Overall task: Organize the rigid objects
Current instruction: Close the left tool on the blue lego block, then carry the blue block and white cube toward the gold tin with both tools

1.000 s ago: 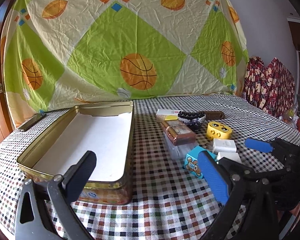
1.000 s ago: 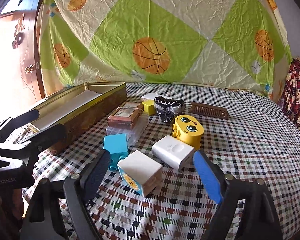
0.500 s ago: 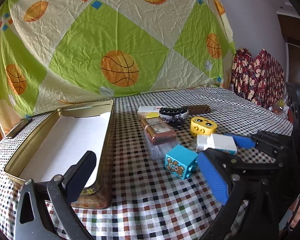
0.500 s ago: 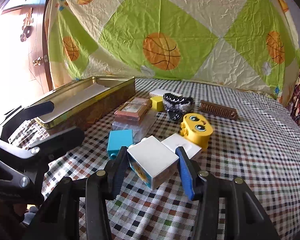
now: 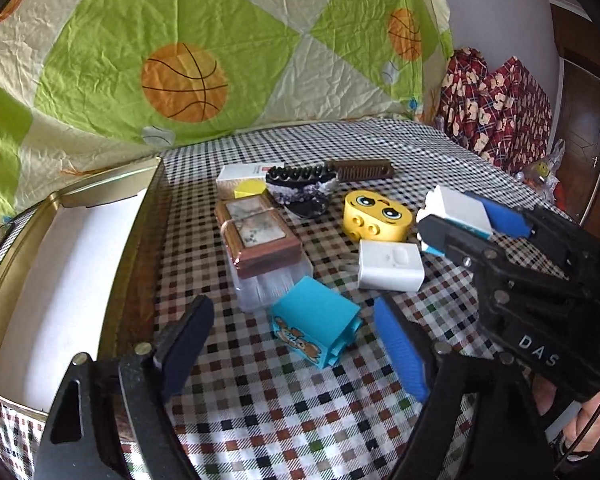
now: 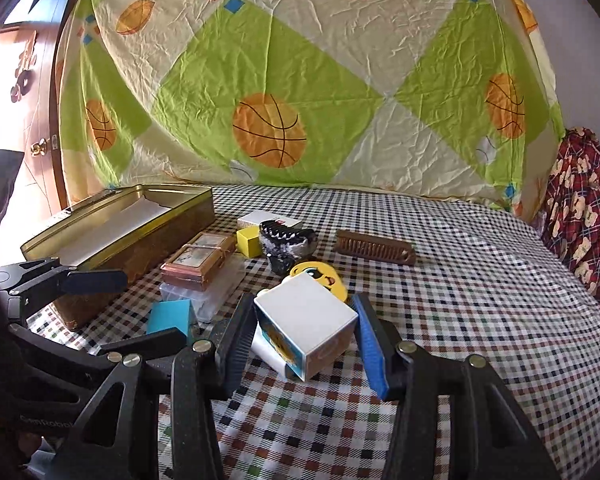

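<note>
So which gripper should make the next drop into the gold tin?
Right. The right gripper is already shut on the white block, which looks lifted off the cloth, so it only needs carrying to the gold tin. The left gripper is open and holds nothing, with the blue block between its fingers.

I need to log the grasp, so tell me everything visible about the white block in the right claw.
The white block is a boxy, hard-looking plastic toy with plain white faces and one side printed with a yellow cartoon figure on blue. The right claw is shut on it, a finger pressing each of two opposite sides. It is tilted, one corner low, and appears lifted above the checkered tablecloth, in front of the yellow face block.
</note>
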A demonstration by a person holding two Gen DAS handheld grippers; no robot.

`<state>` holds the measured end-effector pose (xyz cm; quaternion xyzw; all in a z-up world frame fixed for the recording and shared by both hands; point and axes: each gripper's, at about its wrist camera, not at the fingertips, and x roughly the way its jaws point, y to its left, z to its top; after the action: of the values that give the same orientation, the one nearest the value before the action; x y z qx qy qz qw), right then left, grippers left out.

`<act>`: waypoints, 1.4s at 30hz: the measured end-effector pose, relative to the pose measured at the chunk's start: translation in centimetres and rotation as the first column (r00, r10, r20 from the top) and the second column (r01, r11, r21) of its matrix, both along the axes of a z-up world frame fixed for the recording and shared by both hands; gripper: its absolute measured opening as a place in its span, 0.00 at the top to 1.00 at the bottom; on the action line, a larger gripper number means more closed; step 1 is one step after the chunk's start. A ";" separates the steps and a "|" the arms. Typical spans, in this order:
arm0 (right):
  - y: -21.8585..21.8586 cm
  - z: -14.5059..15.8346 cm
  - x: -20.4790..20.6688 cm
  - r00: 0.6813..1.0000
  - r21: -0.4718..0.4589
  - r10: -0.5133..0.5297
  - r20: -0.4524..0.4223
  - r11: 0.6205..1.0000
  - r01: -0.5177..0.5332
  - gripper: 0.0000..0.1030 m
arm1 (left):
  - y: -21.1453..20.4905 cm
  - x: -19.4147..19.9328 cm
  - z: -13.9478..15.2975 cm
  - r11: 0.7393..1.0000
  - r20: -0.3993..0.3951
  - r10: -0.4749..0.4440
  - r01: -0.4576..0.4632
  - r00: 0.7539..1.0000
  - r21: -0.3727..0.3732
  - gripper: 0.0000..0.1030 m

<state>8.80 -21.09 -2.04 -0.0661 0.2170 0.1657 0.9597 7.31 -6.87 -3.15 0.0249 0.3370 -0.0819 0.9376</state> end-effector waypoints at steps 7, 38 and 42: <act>-0.8 0.0 0.3 1.000 0.040 0.020 -0.006 0.999 -0.020 0.51 | -1.4 1.0 -0.7 0.997 -0.046 -0.022 0.025 0.999 0.071 0.37; -1.4 0.1 -0.8 0.998 0.085 0.035 0.059 0.996 -0.040 0.51 | 0.8 -1.8 1.1 0.999 0.188 0.029 -0.026 0.982 -0.021 0.51; -1.5 0.1 -1.1 0.996 0.089 0.035 0.078 0.995 -0.042 0.51 | 1.1 -2.2 1.3 0.999 0.213 0.046 -0.041 0.976 -0.028 0.51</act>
<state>7.69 -22.59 -1.90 -0.0332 0.1710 0.1914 0.9659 5.10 -5.80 -1.89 0.0154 0.2337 -0.0619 0.9702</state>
